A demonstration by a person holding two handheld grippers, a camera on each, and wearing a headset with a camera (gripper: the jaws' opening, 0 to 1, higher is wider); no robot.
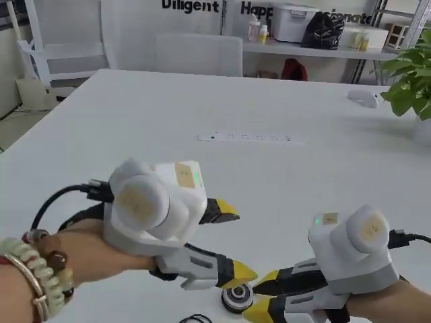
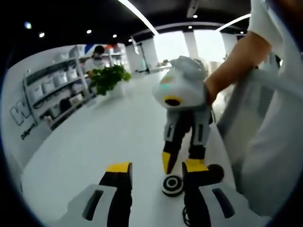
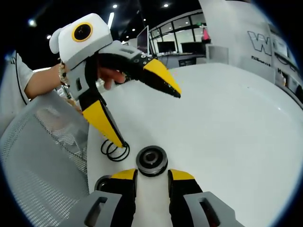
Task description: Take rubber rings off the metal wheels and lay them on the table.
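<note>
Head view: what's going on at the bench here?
A person holds a two-jaw gripper in each hand over a white table. The right gripper points its open jaws at a metal wheel lying flat just ahead of its tips, not clamped. The left gripper hangs beside it with its jaws spread wide and holding nothing. Its lower tip is near some black rubber rings that lie loose on the table. The wheel seems to have a dark ring on it.

At the near edge of the white table (image 1: pixel 135 114), the left gripper (image 1: pixel 237 243) hangs with jaws wide apart. The right gripper (image 1: pixel 254 297) (jaws parted less) points at a metal wheel (image 1: pixel 236 297), with black rubber rings (image 1: pixel 195 318) just left.
</note>
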